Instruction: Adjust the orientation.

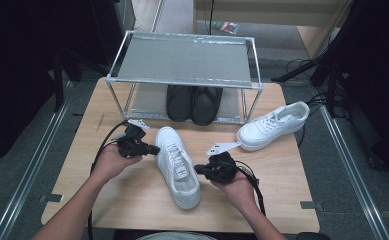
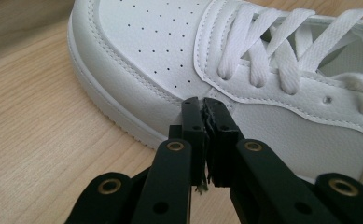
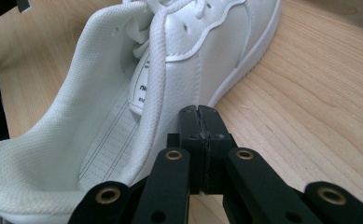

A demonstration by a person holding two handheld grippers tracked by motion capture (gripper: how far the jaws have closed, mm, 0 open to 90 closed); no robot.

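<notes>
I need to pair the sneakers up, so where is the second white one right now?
In the high view the second white sneaker lies at the table's right rear, just right of the rack holding the black shoes, apart from both hand-held grippers.

Even, soft overhead light brightens the table, while the surroundings stay dark. Shadows are faint. The white sneaker looks sharp just beyond the jaws; the black links nearest each gripper camera blur slightly.
</notes>
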